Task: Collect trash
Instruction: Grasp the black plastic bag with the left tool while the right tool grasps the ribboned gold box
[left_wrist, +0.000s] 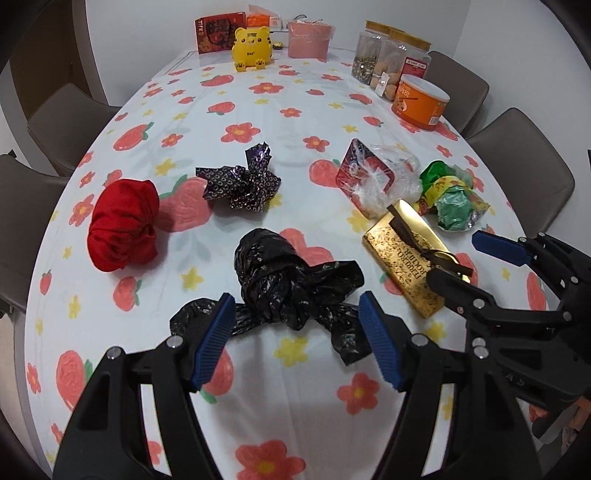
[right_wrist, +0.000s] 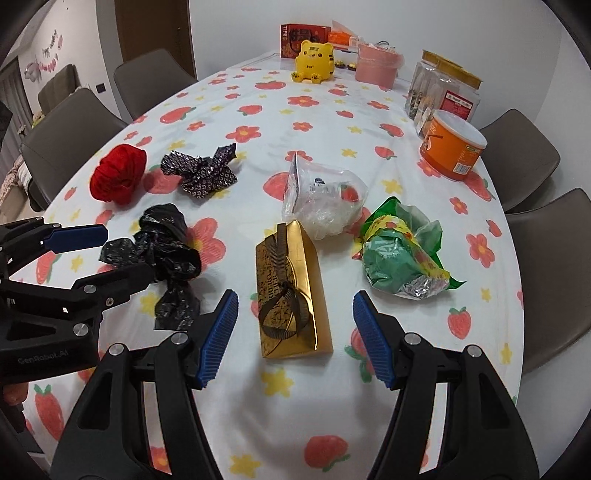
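Trash lies scattered on the flowered tablecloth (left_wrist: 295, 110). A knotted black plastic bag (left_wrist: 284, 280) sits just ahead of my left gripper (left_wrist: 297, 339), which stands open above it with nothing between its blue pads. My right gripper (right_wrist: 293, 336) is open too, its pads either side of the near end of a gold chocolate box (right_wrist: 290, 280) with a brown ribbon, not touching it. Farther off lie a red crumpled bag (left_wrist: 123, 225), a dark patterned wrapper (left_wrist: 243, 181), a clear plastic bag (right_wrist: 325, 199) and a green crumpled wrapper (right_wrist: 402, 251).
At the table's far end stand a yellow tiger figure (left_wrist: 253, 48), a pink tub (left_wrist: 308, 38), clear jars (left_wrist: 391, 59), an orange can (left_wrist: 421, 101) and a red box (left_wrist: 218, 31). Grey chairs (right_wrist: 546, 229) line both sides.
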